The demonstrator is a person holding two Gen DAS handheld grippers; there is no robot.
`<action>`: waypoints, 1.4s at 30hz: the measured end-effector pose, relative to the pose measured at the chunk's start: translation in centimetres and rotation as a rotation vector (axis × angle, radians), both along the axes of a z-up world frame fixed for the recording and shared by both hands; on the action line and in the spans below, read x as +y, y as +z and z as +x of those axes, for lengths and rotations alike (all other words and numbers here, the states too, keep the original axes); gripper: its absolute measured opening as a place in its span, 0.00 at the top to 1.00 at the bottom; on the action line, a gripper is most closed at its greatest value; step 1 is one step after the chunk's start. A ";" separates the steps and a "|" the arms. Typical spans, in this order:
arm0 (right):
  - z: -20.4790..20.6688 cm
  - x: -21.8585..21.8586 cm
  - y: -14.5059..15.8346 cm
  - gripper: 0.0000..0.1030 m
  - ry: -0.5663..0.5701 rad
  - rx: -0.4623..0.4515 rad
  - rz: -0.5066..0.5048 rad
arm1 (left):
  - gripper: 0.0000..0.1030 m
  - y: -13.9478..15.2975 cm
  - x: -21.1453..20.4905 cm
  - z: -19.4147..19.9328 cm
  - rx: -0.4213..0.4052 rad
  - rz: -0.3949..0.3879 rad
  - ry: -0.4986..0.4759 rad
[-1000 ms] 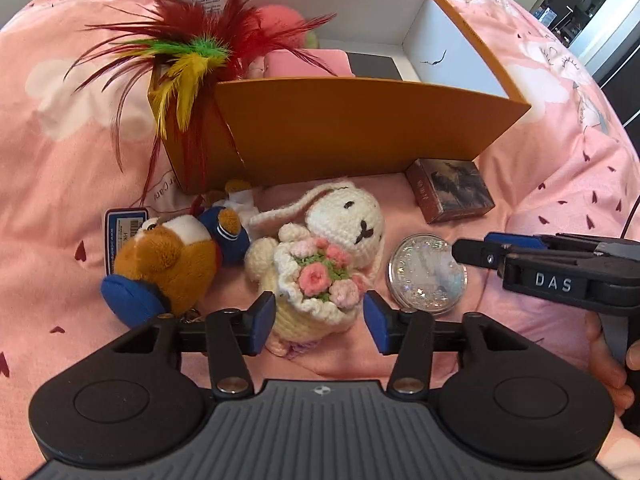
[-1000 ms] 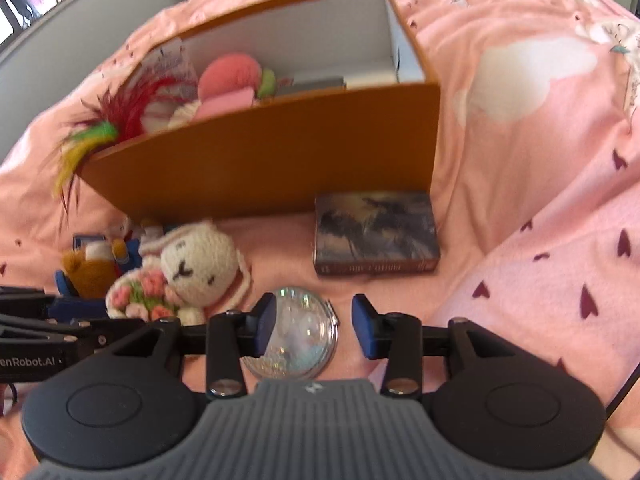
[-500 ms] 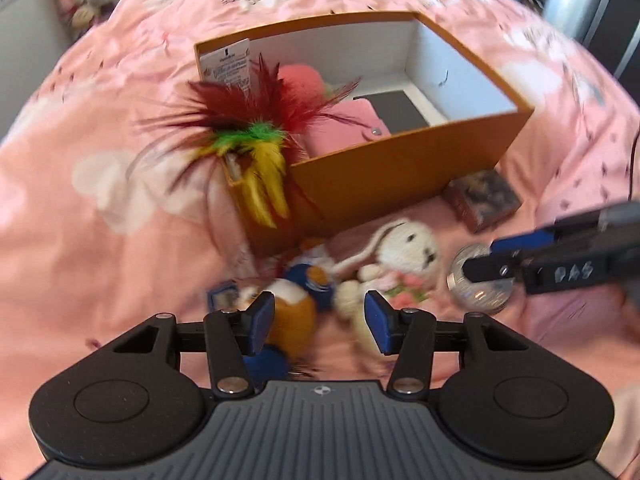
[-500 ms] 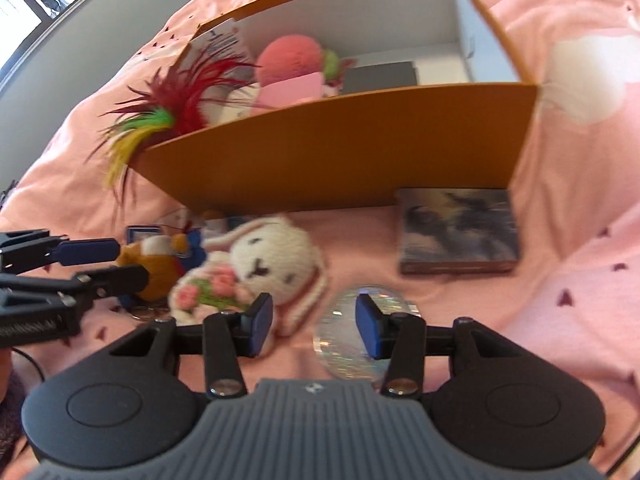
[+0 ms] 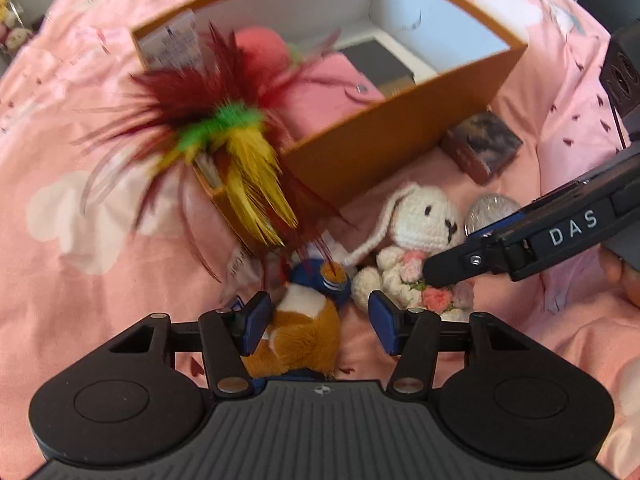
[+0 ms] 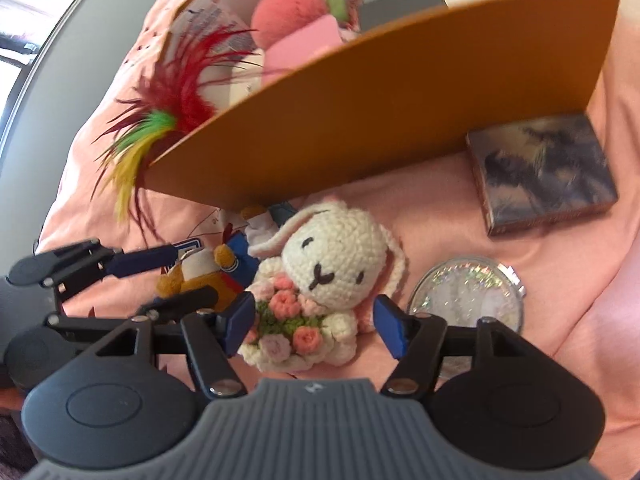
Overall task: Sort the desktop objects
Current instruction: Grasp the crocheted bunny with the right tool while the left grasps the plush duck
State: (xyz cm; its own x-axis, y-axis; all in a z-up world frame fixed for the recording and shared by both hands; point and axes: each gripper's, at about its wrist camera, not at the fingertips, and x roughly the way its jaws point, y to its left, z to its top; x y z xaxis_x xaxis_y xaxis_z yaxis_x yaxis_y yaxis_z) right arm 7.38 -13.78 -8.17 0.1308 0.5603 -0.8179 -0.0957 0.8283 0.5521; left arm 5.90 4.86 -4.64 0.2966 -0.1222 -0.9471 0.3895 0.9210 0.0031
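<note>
My left gripper [image 5: 318,316] is open, its fingers on either side of a brown and white plush toy [image 5: 298,332] with blue feet. My right gripper [image 6: 314,322] is open around a white crochet bunny [image 6: 326,264] that holds a pink bouquet. The bunny also shows in the left wrist view [image 5: 420,220], with the right gripper's finger [image 5: 480,258] across its bouquet. A round glitter compact [image 6: 466,294] lies right of the bunny. A dark patterned box [image 6: 544,172] lies beyond it. All rest on a pink blanket before an orange box [image 6: 392,104].
The orange box [image 5: 396,136] holds a red, green and yellow feather toy [image 5: 224,128], a pink ball [image 5: 260,46], a pink pouch [image 5: 320,88] and a dark flat item [image 5: 376,60]. The left gripper's fingers [image 6: 120,262] show in the right wrist view.
The left gripper moved left from the bunny onto the brown plush toy. The right gripper moved left from the compact and now straddles the bunny.
</note>
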 end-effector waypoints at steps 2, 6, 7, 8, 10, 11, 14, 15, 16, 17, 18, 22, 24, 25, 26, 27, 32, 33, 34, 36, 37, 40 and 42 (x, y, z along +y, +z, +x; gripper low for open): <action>0.0 0.4 -0.7 0.33 0.002 0.043 0.019 | 0.38 -0.1 0.0 0.2 -0.001 0.014 -0.003; 0.1 1.2 -1.6 0.32 0.017 0.070 0.025 | 0.39 -0.9 0.2 0.7 0.030 0.030 0.012; 0.2 1.3 -1.9 0.31 0.016 0.080 0.031 | 0.39 -1.1 0.3 0.8 0.037 0.037 0.014; 0.3 1.4 -2.1 0.31 0.015 0.090 0.037 | 0.39 -1.2 0.2 0.9 0.037 0.046 0.012; 0.5 1.7 -2.5 0.31 0.013 0.098 0.044 | 0.39 -1.3 0.2 1.0 0.038 0.051 0.010; 0.6 1.8 -2.6 0.31 0.015 0.094 0.044 | 0.39 -1.4 0.3 1.1 0.040 0.050 0.014; 0.5 2.1 -2.6 0.33 0.024 0.080 0.042 | 0.39 -1.8 0.2 1.3 0.047 0.064 0.024; 0.5 2.2 -2.5 0.35 0.026 0.074 0.041 | 0.39 -2.0 0.1 1.4 0.049 0.077 0.026; 0.4 2.2 -2.4 0.36 0.027 0.069 0.040 | 0.39 -2.2 -0.1 1.4 0.050 0.093 0.025; 0.3 2.2 -2.3 0.38 0.029 0.061 0.040 | 0.39 -2.4 -0.3 1.4 0.050 0.109 0.022; 0.1 2.2 -2.1 0.39 0.033 0.050 0.037 | 0.39 -2.5 -0.5 1.4 0.050 0.122 0.020; -0.8 2.4 -0.7 0.43 0.067 -0.016 0.000 | 0.47 -2.4 -0.8 1.3 0.040 0.150 0.029; -1.3 2.6 0.3 0.43 0.090 -0.054 -0.035 | 0.49 -2.2 -0.5 1.2 0.041 0.136 0.047; -1.6 2.6 0.8 0.43 0.100 -0.078 -0.054 | 0.50 -2.0 -0.2 1.2 0.044 0.116 0.064; -1.9 2.7 1.3 0.43 0.112 -0.104 -0.075 | 0.51 -1.8 0.1 1.2 0.047 0.094 0.086; -1.9 2.7 1.8 0.43 0.126 -0.129 -0.097 | 0.53 -1.6 0.5 1.2 0.049 0.073 0.115; -2.8 2.2 3.8 0.43 0.179 -0.250 -0.218 | 0.55 -0.6 1.9 0.5 0.044 -0.043 0.281; -3.0 2.2 3.9 0.43 0.186 -0.267 -0.241 | 0.56 -0.3 2.0 0.2 0.037 -0.065 0.303; -3.0 1.9 4.0 0.43 0.194 -0.281 -0.261 | 0.56 0.1 2.1 -0.1 0.027 -0.093 0.328; -3.4 1.5 4.2 0.43 0.214 -0.300 -0.297 | 0.56 0.9 2.1 -0.8 0.010 -0.157 0.372; -3.5 1.5 4.3 0.43 0.224 -0.310 -0.317 | 0.56 1.3 2.0 -1.1 0.001 -0.192 0.391; -3.4 1.2 3.9 0.42 0.248 -0.320 -0.352 | 0.56 1.7 1.2 -1.8 -0.027 -0.256 0.433; -3.5 1.3 3.7 0.41 0.251 -0.318 -0.354 | 0.56 1.3 0.6 -2.0 -0.057 -0.228 0.454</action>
